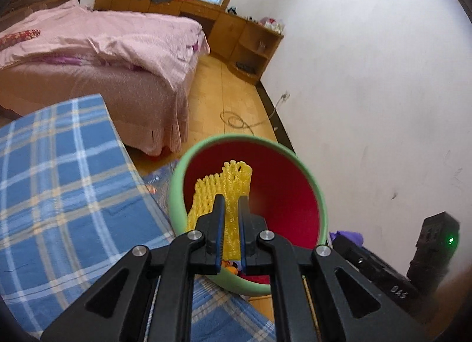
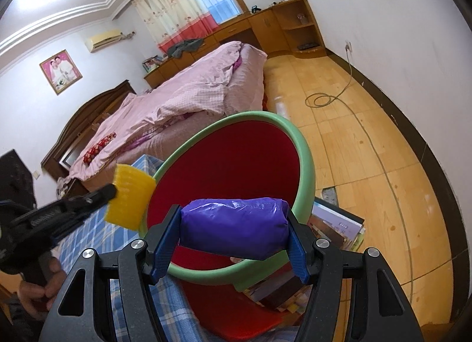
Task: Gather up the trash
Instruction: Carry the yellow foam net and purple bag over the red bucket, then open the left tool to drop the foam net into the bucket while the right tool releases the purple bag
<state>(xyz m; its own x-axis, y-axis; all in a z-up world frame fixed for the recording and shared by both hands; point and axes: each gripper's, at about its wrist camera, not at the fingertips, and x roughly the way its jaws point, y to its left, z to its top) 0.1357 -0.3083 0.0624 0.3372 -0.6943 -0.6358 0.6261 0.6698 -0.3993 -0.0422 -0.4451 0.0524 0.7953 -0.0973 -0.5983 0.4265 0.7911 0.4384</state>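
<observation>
Left gripper (image 1: 231, 203) clamped on yellow foam net (image 1: 224, 185), right gripper (image 2: 233, 224) on purple bag roll (image 2: 233, 224), lengthwise across jaws; both over red bin (image 2: 236, 153) mouth, right nearer centre.

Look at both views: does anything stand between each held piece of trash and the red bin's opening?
Nothing visible does. The left tool holds the yellow foam net over the green-rimmed red bin; the right tool holds the purple plastic bundle before the bin's open mouth.
</observation>
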